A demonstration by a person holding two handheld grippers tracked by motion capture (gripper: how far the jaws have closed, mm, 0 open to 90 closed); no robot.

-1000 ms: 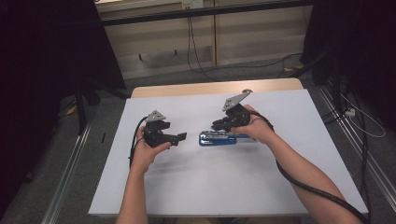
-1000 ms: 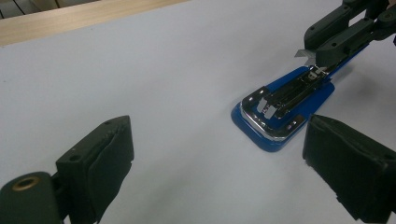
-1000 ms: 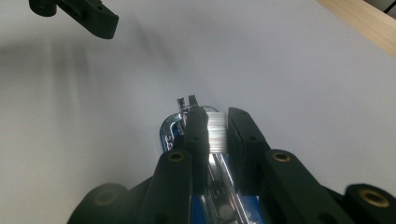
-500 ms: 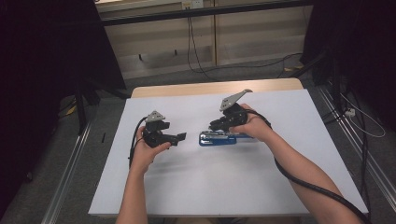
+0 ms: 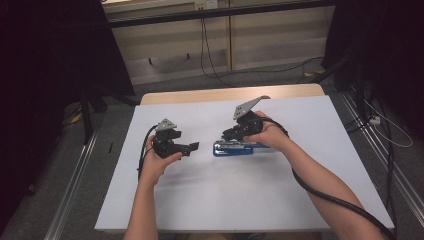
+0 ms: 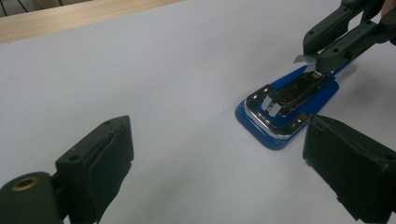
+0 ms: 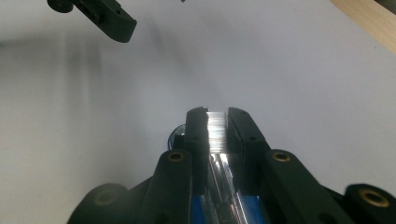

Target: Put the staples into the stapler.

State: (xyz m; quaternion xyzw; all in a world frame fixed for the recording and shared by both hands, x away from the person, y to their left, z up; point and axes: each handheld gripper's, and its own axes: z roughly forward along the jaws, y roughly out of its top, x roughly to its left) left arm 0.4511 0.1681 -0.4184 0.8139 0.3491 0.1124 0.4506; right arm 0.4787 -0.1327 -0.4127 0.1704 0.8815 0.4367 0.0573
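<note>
- White-covered tabletop (image 5: 240,200), bare wood strip along its far edge; grey floor with cables and dark curtains beyond.
- Lower frame, high view: two forearms enter from the bottom edge.
- Left claw (image 5: 192,147), left of centre: jaws spread wide, nothing between them, above the sheet.
- Blue stapler (image 5: 240,149), centre of frame: lying open and flat, chrome magazine facing up.
- Right claw (image 5: 227,135), just right of centre: jaws nearly together, pinching a shiny metal strip (image 7: 216,130) over the stapler.
</note>
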